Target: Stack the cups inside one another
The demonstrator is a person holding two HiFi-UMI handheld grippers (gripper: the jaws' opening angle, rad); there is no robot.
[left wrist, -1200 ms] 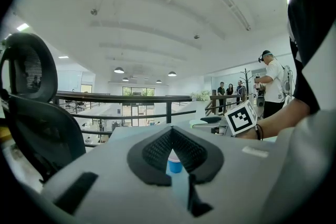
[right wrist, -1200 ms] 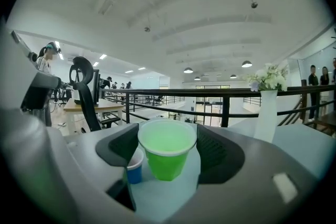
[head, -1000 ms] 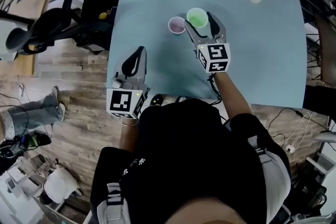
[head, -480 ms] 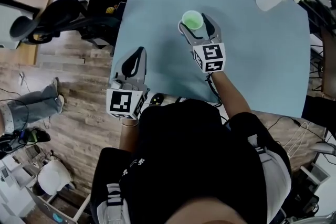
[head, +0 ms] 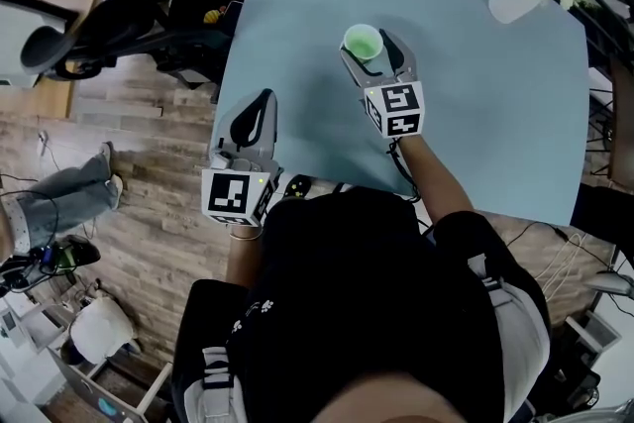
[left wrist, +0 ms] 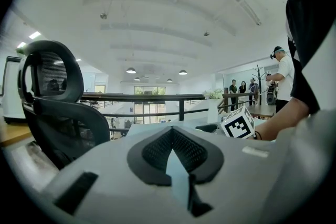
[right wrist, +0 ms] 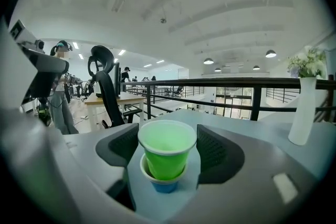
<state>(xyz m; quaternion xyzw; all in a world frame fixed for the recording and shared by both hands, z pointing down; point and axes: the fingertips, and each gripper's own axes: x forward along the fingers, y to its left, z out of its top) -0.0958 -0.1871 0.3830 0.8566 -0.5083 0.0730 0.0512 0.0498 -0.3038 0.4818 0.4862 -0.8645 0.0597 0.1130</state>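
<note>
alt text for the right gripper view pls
A green cup sits nested in a blue cup on a pale blue table, between the jaws of the right hand-held gripper, which meet its rim on both sides. A white vase of flowers stands at the right, with a black railing behind.

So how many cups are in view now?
2: a green cup nested in a blue-bottomed cup, both between the jaws of the right gripper. Others may be hidden within the stack.
</note>
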